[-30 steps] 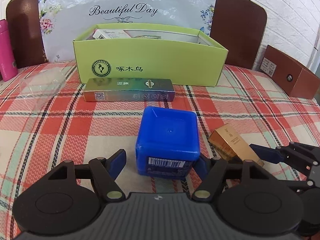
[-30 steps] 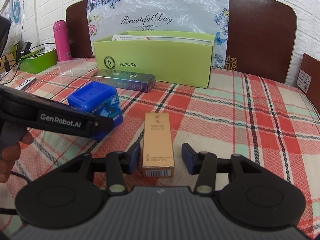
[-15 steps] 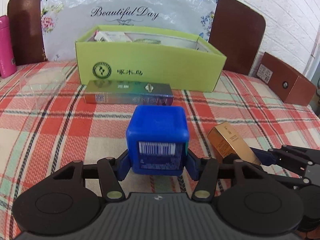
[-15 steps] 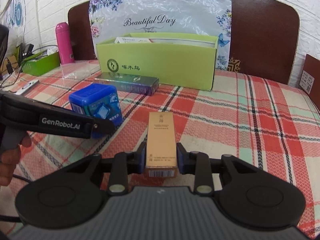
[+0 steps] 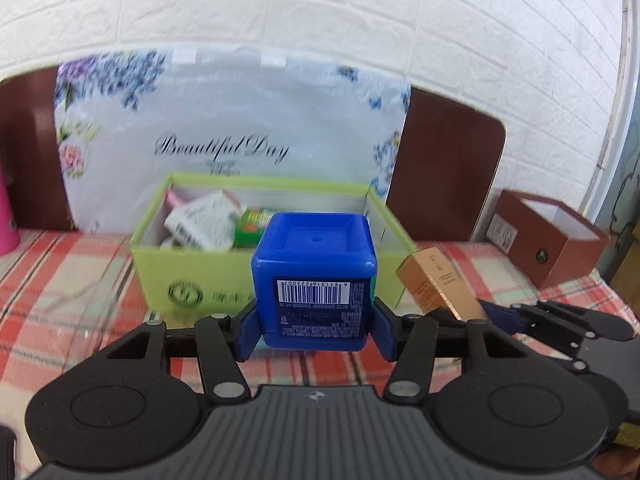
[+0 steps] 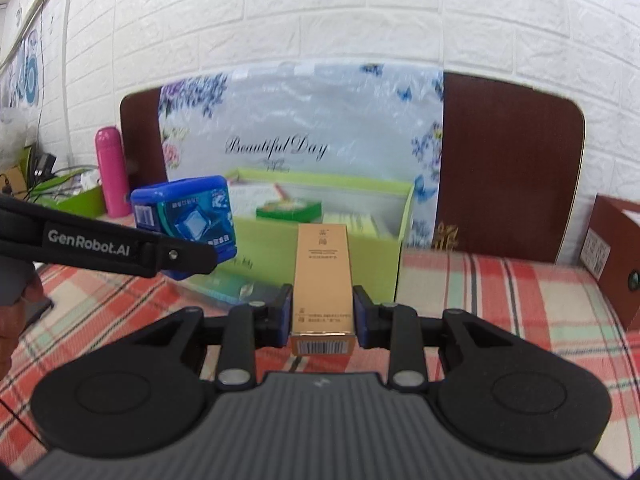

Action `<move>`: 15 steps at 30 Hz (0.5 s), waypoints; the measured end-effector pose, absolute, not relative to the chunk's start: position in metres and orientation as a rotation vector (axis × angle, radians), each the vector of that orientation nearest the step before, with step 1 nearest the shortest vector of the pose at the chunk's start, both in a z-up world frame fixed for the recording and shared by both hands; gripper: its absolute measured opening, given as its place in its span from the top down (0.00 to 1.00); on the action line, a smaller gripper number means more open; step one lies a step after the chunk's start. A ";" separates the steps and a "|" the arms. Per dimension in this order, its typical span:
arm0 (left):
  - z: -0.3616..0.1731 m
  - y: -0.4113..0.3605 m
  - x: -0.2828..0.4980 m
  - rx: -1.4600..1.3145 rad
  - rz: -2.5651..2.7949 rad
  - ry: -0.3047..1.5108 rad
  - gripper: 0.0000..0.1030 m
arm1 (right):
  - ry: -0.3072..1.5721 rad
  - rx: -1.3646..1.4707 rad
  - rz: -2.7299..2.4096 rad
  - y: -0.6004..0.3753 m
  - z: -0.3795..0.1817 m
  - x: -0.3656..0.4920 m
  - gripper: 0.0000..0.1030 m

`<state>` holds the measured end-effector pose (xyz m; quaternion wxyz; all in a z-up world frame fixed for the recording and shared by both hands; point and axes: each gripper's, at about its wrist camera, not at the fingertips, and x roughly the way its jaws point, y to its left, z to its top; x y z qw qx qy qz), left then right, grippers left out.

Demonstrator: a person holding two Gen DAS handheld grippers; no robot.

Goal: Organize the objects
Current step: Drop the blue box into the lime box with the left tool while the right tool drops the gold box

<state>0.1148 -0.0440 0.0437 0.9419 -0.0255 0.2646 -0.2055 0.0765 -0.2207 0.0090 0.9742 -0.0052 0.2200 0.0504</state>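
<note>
Open plaid tablecloth [image 6: 500, 280] lies right of the green box [image 5: 208, 280], whose top is open; a brown box [image 5: 560, 248] sits far right. Left gripper [image 5: 316, 326] points slightly down, pads clamped on the blue cube container [image 5: 316, 276], held clear of the cloth before the green box. Right gripper [image 6: 322, 316] is clenched on the gold carton [image 6: 323, 276], also aloft. The box's contents are blurred; a pink bottle [image 6: 110, 172] stands left; a flat box [image 6: 236, 290] is partly hidden.
</note>
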 end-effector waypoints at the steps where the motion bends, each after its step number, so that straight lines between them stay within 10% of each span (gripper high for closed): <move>1: 0.050 -0.047 0.120 -0.051 -0.423 0.529 0.44 | 0.433 -0.012 0.097 -0.222 0.013 0.082 0.71; 15: 0.064 -0.097 0.230 -0.025 -0.470 0.526 0.43 | 0.399 -0.081 -0.002 -0.234 0.022 0.200 0.71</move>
